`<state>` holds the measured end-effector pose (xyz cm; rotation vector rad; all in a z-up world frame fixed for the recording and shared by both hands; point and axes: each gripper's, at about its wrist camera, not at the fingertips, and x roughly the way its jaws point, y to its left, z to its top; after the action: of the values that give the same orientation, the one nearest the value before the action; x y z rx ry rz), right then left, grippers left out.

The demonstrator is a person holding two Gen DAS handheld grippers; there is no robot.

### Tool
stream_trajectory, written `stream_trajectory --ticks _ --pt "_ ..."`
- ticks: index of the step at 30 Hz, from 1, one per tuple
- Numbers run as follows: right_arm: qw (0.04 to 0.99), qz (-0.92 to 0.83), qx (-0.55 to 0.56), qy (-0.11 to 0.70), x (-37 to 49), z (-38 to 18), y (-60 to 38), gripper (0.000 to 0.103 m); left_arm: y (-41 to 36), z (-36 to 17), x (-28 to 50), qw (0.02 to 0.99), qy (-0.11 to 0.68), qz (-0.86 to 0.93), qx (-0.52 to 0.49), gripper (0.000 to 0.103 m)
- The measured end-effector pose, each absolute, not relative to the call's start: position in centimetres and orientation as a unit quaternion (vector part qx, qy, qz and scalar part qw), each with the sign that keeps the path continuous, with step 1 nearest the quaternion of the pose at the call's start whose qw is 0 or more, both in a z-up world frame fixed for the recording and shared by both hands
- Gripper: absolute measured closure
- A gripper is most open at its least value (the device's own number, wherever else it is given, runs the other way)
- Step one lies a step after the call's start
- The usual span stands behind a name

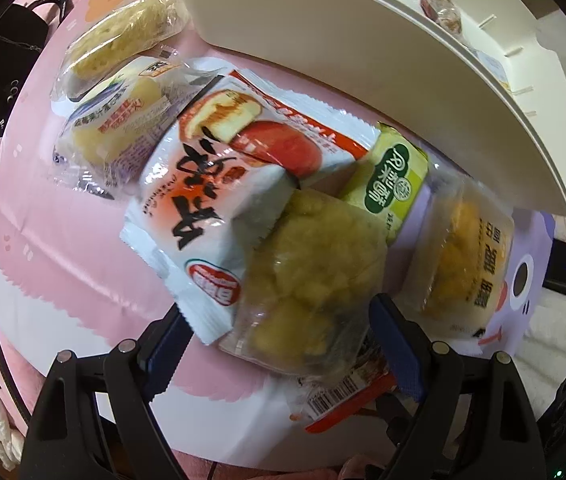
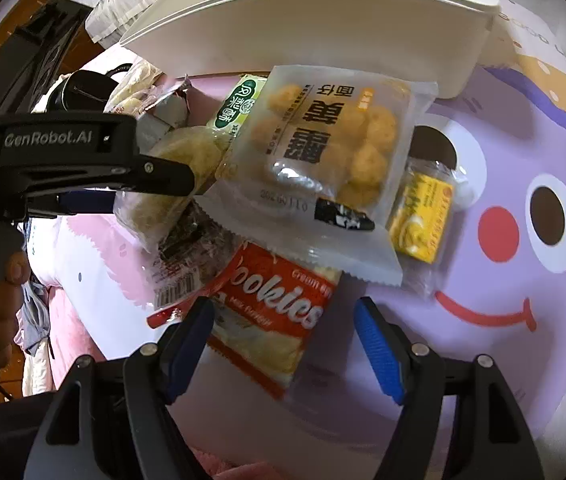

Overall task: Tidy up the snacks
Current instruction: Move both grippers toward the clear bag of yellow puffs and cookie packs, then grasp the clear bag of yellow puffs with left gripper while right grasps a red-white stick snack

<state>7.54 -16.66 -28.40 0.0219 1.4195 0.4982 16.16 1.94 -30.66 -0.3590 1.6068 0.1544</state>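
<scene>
I read the heap of snacks as dumped loosely on the printed mat point(image 2: 523, 360), packets overlapping, with the white bin point(image 1: 323, 40) standing just beyond them as the place they are meant to go.

My left gripper point(image 1: 279, 332) comes straight down over the clear-wrapped puff pastry point(image 1: 319, 264). Its jaws stand wide apart, one pad on each side of that packet's near end, and I see no squeeze on the wrapper yet. The white bread packet point(image 1: 203, 208) lies half under the pastry, towards the left pad, so a careless close could pinch both.

My right gripper point(image 2: 283, 344) is tilted steeply down, jaws likewise apart. The red cookies packet point(image 2: 279, 320) lies between them, nearer the left pad, with the bag of fried balls point(image 2: 323, 152) overlapping its far end. The yellow sweet point(image 2: 423, 216) sits beyond the right pad, well outside the gap.

Whether either pad already brushes plastic I cannot tell; the frames are smeared there. I judge both hands to be lined up for a grasp.
</scene>
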Motion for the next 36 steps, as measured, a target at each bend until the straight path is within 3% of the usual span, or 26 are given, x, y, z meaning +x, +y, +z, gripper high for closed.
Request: stream_trajectory --ticks 8,18,19,29,36 --pt "0.729 0.250 -0.001 0.637 8.4 -28.7 -16.1 0.037 0.4 -32.2 17.7 0.669 0.722 0.076 -0.160 0.023" --pt "0.735 0.271 0.024 0.622 8.9 -28.8 -16.9 0.056 -1.2 -32.6 18.7 0.679 0.714 0.072 -0.156 0.051" --pt "0.737 0.273 0.032 0.618 9.0 -28.7 -17.1 0.062 -1.1 -32.6 18.5 0.680 0.713 0.070 -0.156 0.052" --pt "0.743 0.284 0.050 0.604 8.6 -27.9 -18.1 0.080 -0.6 -32.4 16.3 0.677 0.715 0.076 -0.156 0.059" --pt "0.754 0.292 0.046 0.586 7.0 -26.2 -19.0 0.087 -1.4 -30.5 14.5 0.688 0.706 0.074 -0.150 0.062"
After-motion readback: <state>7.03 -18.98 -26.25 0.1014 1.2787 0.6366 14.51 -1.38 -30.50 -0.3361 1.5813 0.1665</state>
